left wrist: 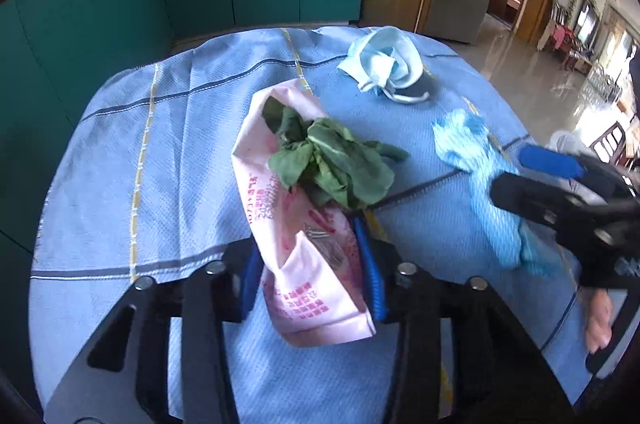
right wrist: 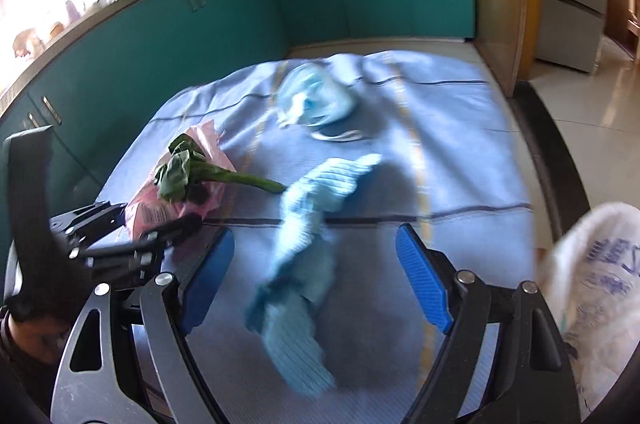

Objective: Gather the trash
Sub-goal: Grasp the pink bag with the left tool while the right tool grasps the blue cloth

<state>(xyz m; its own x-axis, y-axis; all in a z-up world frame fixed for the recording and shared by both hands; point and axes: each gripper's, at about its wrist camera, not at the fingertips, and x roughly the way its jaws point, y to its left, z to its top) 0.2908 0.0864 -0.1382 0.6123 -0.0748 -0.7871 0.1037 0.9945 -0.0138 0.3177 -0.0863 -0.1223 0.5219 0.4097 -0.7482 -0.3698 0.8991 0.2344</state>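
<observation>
Your left gripper (left wrist: pixel 312 276) sits nearest the lens in the left wrist view, and its blue pads (left wrist: pixel 372 272) are pressed against both sides of a pink printed wrapper (left wrist: pixel 288 224) — you have it clamped near its lower end. That wrapper lies lengthwise on the blue checked tablecloth (left wrist: pixel 140 151), and a bunch of wilted green leaves (left wrist: pixel 332 163) rests on top of its middle, with the stalk pointing right. Beyond and to the right of the leaves, a crumpled pale-blue face mask (left wrist: pixel 384 59) lies near the far edge of the cloth, well apart from the wrapper. Further right, a blue ribbed cloth (left wrist: pixel 484 175) stretches across the tablecloth, and your right gripper (left wrist: pixel 560 179) reaches in over it from the right edge.

From the right wrist view, you see the left gripper (right wrist: pixel 160 232) at the left holding the pink wrapper (right wrist: pixel 176 199), with the leaves (right wrist: pixel 180 171) on it. In the middle, your right gripper (right wrist: pixel 316 288) stands with its jaws spread wide on either side of the blue cloth (right wrist: pixel 304 256); neither pad (right wrist: pixel 420 284) touches it. The picture is blurred here, so you can't quite tell whether the cloth lies flat. At the far right, a white printed plastic bag (right wrist: pixel 596 288) shows beside the gripper.
</observation>
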